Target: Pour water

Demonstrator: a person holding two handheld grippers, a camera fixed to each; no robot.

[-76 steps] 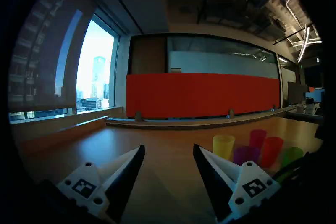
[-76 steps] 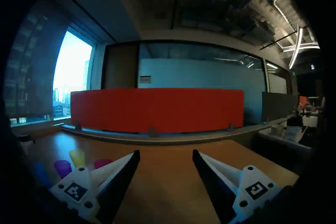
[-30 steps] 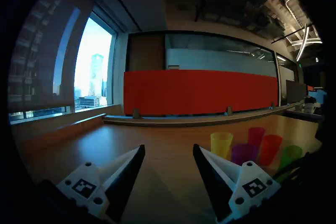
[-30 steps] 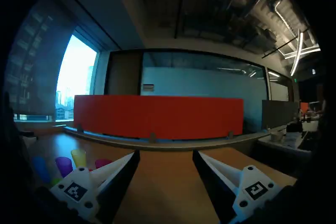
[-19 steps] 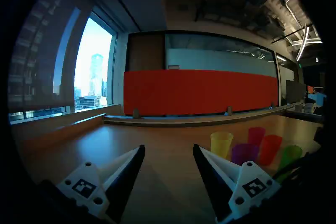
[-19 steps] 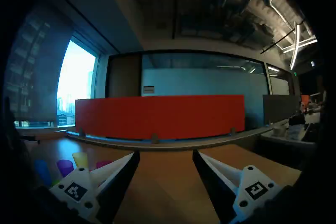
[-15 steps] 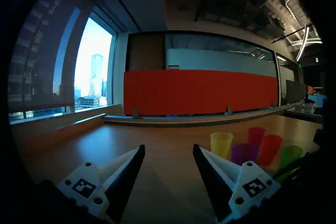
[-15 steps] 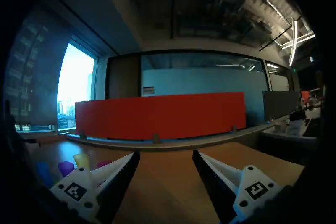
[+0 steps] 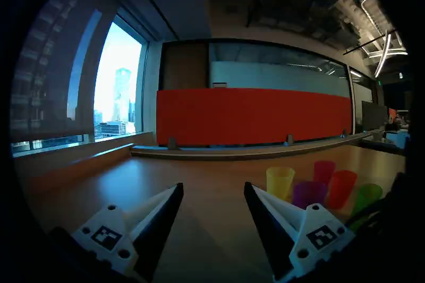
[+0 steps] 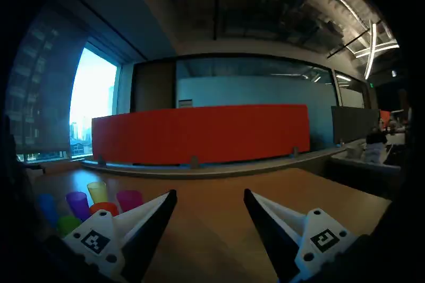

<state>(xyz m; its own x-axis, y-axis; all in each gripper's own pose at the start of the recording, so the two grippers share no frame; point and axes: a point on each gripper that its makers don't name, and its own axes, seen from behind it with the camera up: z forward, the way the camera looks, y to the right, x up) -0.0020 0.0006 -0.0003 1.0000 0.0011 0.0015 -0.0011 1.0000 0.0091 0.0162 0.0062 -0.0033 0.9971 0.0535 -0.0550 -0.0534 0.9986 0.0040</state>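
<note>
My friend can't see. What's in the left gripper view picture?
The open, empty left gripper hovers over a wooden table. Ahead on its right stand a yellow cup, purple cup, pink cup, orange cup and green cup. Behind them are a red partition and a bright window.

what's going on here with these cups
A person holds a gripper in each hand above a wooden table. The left gripper and the right gripper are both open and hold nothing. A cluster of coloured plastic cups stands upright on the table, off to the right in the left gripper view and low on the left in the right gripper view. Neither gripper touches a cup, so no pouring has begun. Whether any cup holds water cannot be told.
</note>
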